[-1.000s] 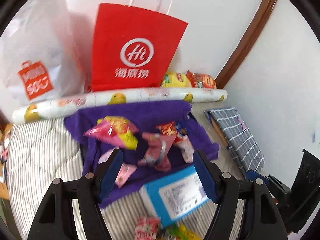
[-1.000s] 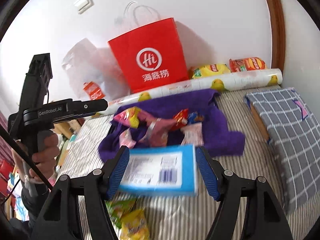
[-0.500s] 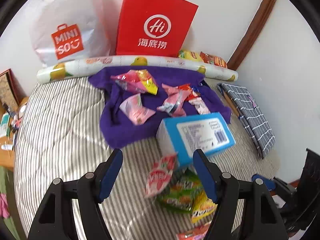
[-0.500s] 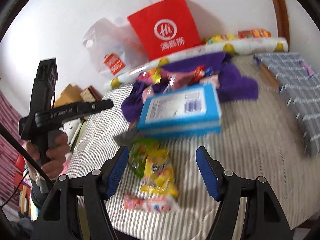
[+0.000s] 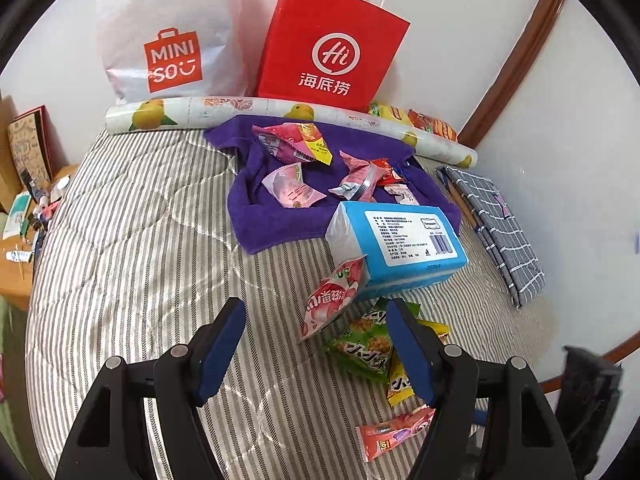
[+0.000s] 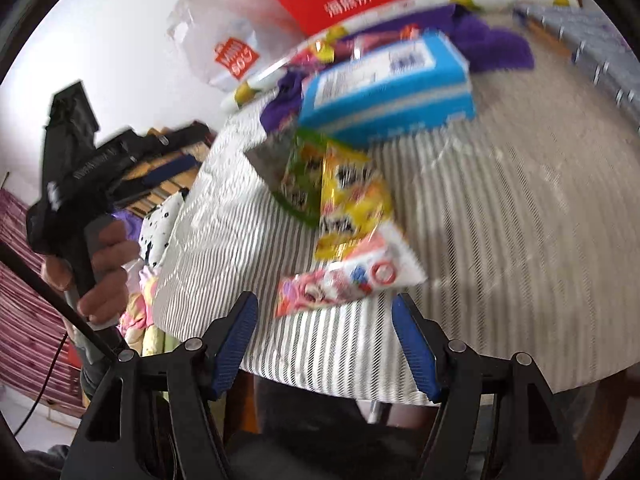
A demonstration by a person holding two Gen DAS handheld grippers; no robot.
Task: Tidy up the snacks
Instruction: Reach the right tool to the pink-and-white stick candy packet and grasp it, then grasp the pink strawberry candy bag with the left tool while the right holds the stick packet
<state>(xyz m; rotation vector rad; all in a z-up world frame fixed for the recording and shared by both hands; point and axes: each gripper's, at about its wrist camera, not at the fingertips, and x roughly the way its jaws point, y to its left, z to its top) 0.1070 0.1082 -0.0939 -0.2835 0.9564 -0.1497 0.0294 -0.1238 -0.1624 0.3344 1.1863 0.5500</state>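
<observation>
Several pink snack packets (image 5: 294,190) lie on a purple towel (image 5: 256,212) on the striped table. A blue box (image 5: 400,240) sits at the towel's near edge. In front of it lie a pink packet (image 5: 332,300), a green packet (image 5: 362,346), a yellow packet (image 6: 348,196) and a red-and-white packet (image 6: 348,278). My left gripper (image 5: 316,344) is open and empty above the table, just left of the green packet. My right gripper (image 6: 324,340) is open and empty at the table's near edge, just short of the red-and-white packet.
A red paper bag (image 5: 332,48) and a white Miniso bag (image 5: 172,40) stand against the wall behind a rolled fruit-print sheet (image 5: 280,114). A grey checked cloth (image 5: 496,224) lies at the right. The left gripper's handle and hand (image 6: 88,220) show left of the table.
Both grippers have pulled back from the towel toward the near edge of the table. The near packets now lie right in front of them. Both stayed open.
</observation>
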